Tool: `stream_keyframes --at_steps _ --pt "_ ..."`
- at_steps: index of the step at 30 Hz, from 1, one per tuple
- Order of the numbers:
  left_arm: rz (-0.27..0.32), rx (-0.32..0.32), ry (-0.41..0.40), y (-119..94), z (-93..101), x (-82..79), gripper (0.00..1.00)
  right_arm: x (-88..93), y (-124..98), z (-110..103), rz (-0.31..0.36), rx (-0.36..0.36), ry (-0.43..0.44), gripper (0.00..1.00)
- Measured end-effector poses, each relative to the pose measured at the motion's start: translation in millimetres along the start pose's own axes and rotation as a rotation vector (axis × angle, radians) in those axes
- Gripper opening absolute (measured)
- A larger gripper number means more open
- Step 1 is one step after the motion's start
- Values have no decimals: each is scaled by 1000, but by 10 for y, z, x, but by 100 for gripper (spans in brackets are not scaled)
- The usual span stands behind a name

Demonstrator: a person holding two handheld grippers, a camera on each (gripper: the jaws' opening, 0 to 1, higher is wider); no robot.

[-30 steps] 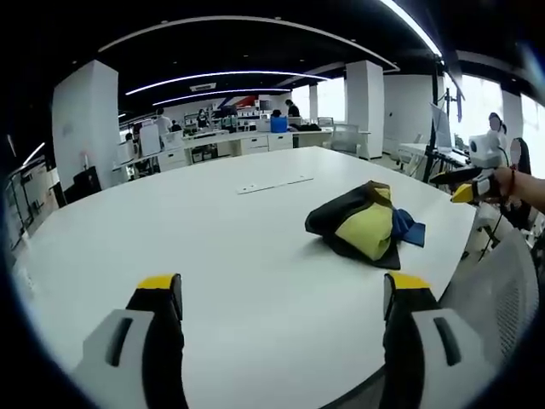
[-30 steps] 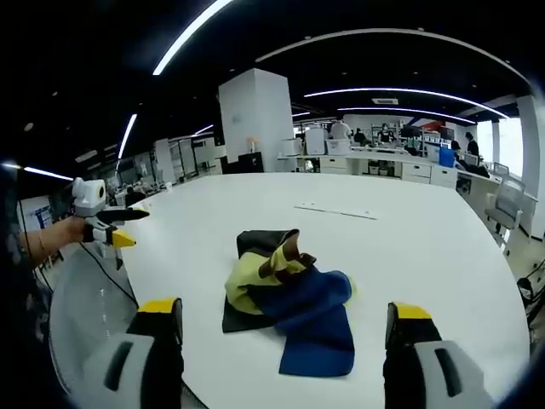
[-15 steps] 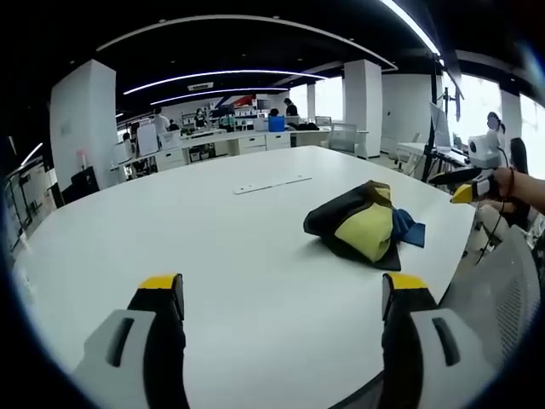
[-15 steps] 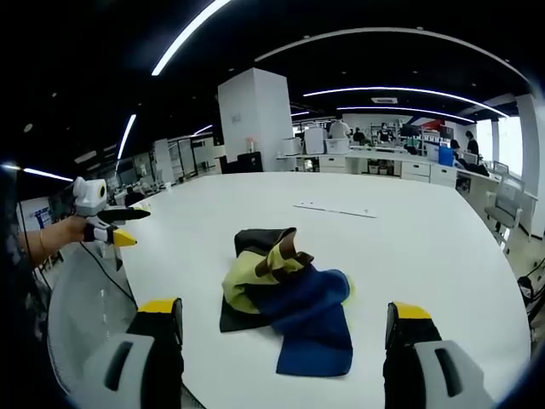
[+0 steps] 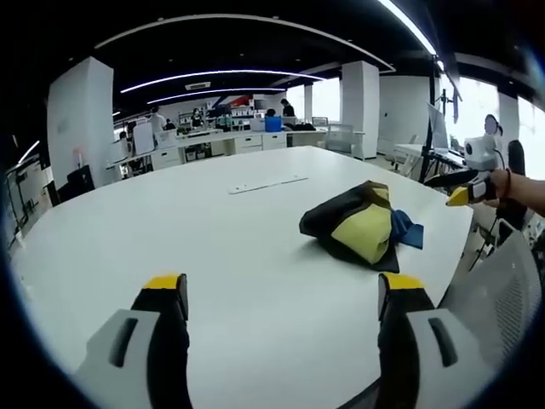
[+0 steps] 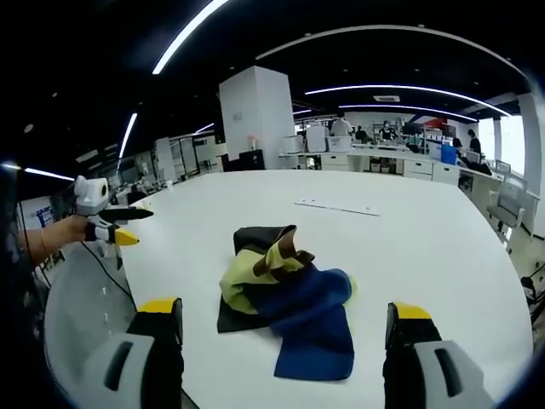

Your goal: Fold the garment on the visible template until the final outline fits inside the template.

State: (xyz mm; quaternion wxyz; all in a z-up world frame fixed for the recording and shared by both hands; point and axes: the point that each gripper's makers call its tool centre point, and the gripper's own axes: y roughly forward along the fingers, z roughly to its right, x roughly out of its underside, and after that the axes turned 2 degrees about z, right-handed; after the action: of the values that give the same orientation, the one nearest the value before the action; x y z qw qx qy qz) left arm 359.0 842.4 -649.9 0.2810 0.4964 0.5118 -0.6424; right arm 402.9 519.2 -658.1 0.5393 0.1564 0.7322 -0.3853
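A crumpled garment (image 5: 362, 228) in black, yellow and blue lies in a heap on the white table (image 5: 213, 230), near its right edge in the left gripper view. My left gripper (image 5: 281, 290) is open, well short of the cloth, nothing between its jaws. The right gripper view has the same garment (image 6: 285, 294) just ahead, its blue part nearest. There my right gripper (image 6: 281, 317) is open above the table's near edge, just short of the heap. The right gripper (image 5: 464, 189) comes in at the far right of the left gripper view; the left gripper (image 6: 111, 226) appears at the left of the right one.
A thin pale strip (image 5: 260, 184) lies flat on the table beyond the garment, seen too as the strip (image 6: 336, 207). A white mesh chair (image 5: 498, 298) stands by the table's right edge. Desks, pillars and people fill the office behind.
Both views have shifted slightly with the hands. The garment and both grippers' jaws stay as they were.
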Motion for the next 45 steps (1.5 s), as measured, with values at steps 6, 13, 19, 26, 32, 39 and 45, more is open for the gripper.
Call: stream_keyframes --at_steps 6,13,19,26,32,39,45 --pt "0 10 0 52 6 -1 88 1 37 -6 2 -10 -8 99" --pt "8 20 0 100 0 -9 86 2 72 -15 2 -18 -15 98" --pt "15 36 0 165 35 -41 83 5 116 -25 -4 -36 -29 97" --pt "18 54 11 259 59 -104 81 -25 186 -12 -5 -51 -37 96" --pt "8 80 27 353 108 -139 79 -40 276 1 -21 -76 -50 95" --pt "6 103 38 482 132 -199 77 -57 396 17 -30 -102 -57 94" --pt "8 121 35 611 177 -234 74 -60 503 27 -36 -124 -62 91"
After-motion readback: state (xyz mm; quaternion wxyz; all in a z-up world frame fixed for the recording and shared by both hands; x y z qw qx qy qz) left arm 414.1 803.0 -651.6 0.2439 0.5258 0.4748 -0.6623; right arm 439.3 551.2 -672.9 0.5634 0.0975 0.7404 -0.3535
